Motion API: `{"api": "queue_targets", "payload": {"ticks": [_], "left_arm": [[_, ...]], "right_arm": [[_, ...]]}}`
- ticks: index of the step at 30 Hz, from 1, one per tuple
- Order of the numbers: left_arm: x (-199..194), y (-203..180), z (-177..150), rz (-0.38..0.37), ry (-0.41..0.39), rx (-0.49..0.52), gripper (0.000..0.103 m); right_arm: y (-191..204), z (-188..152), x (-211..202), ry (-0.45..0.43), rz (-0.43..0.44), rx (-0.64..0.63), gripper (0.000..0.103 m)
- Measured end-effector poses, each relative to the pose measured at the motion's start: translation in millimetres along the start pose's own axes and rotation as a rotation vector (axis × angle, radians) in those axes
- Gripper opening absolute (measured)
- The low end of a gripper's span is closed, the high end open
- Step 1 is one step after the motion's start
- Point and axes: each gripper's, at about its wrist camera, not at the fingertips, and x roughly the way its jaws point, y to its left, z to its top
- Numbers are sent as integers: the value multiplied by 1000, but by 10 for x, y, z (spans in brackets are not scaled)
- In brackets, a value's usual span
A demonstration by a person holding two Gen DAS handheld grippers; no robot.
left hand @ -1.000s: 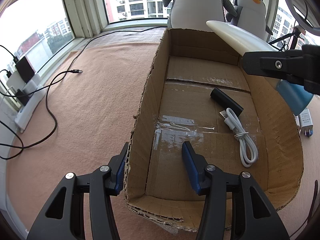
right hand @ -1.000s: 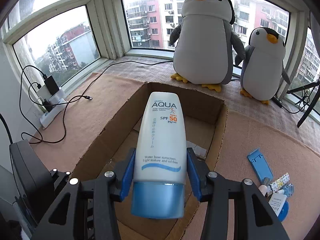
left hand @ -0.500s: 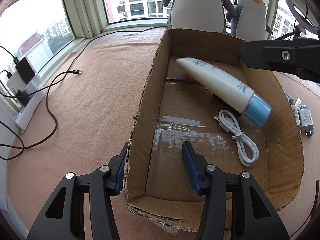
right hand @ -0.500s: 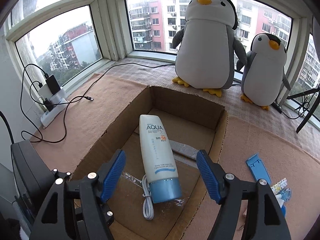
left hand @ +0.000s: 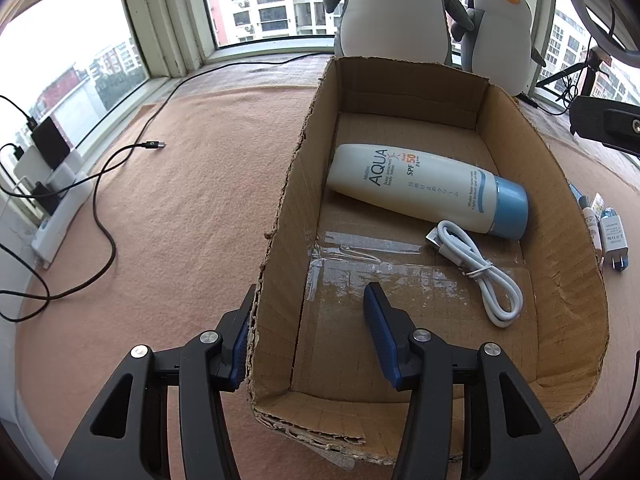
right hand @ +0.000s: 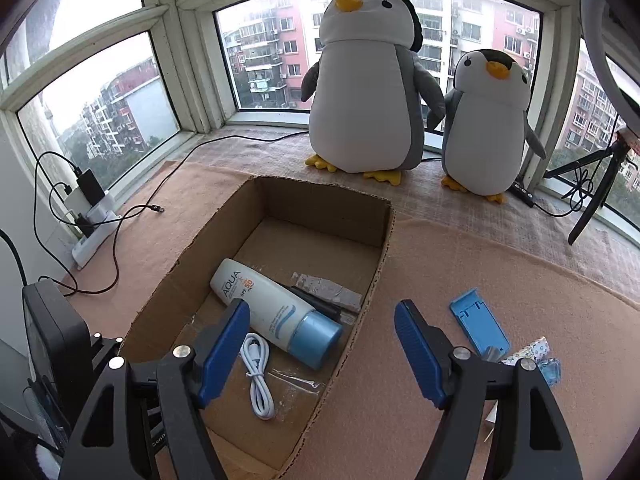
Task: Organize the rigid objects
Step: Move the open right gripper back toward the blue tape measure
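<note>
Bay windows with apartment blocks beyond frame a ledge covered in a peach-coloured blanket (left hand: 192, 208), and on it sits the cardboard box (left hand: 280, 216) that everything else is placed against. Two plush penguins (right hand: 366, 92) stand behind the box's far wall.

Inside the box, the sunscreen bottle (left hand: 428, 188) lies flat on the floor, its long axis running diagonally across the box with the blue cap toward the right wall. A coiled white cable (left hand: 484, 272) lies just beside the cap, nearer the front. A dark object, probably a small black stick, peeks out from under the bottle in the right wrist view, too hidden to name.

The left gripper (left hand: 308, 336) is clamped on the box's left wall near the front corner, steadying it. The right gripper (right hand: 322, 354) hangs released and empty over the box's right wall.

Still outside the box, past its right wall, lie a blue phone stand (right hand: 478, 328), a white charger plug (left hand: 612, 236) and some small tubes. These lie to the right of the free right gripper, which is much the nearer hand; the stand's long axis points roughly away from it.
</note>
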Motion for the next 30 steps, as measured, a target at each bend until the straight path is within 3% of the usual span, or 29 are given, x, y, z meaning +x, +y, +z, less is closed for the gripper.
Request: {"api": "queue_targets", "payload": {"ticks": [8,16,24,30], "left_arm": [[-2,-6,-2,2,0,1,50],[-8,-2,-6,7,1,5,50],[-10,-6,-13,14,2,6,50],[-14,-15,-20,19,5,9,50]], "right_arm": [[-627,-279,-361,-20,-9,96,71],[-1291,-732,-629,18,-62,162,72],[-1624,-1145,-534,59,-176,127,72],[-1724,-1205,-279,124,-182,122,71]]}}
